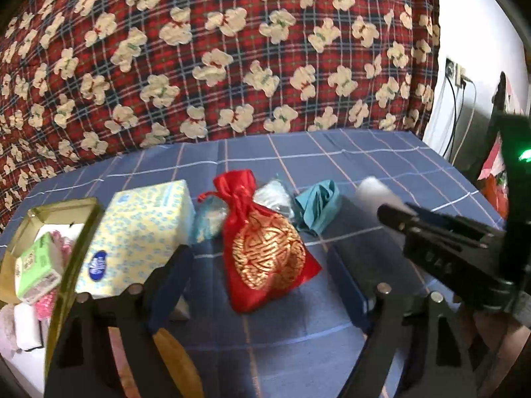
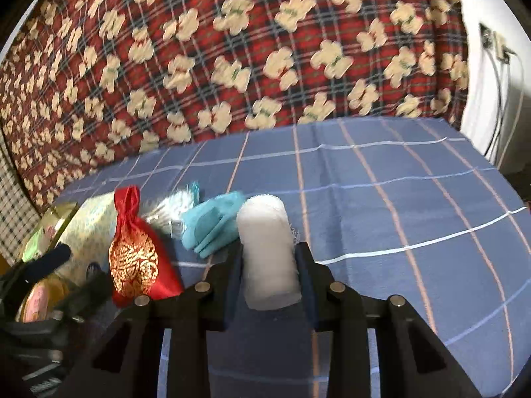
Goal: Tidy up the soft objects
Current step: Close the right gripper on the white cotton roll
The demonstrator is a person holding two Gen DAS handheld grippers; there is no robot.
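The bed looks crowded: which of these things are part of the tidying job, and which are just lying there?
Part of the job:
white gauze roll, gripped by the right gripper
red and gold pouch
teal cloth
tissue pack
gold tin, already holding small packets

Just there:
teddy-bear quilt
blue checked sheet
wall cables

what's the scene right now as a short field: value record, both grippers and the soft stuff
surface: blue checked cloth
right gripper: shut on white roll
left gripper: open, holds nothing, red pouch between its fingers
teal cloth: beside the roll, on its left
tissue box: left of the pouch
tin: far left, open, green packet inside
backdrop: red bear-print blanket
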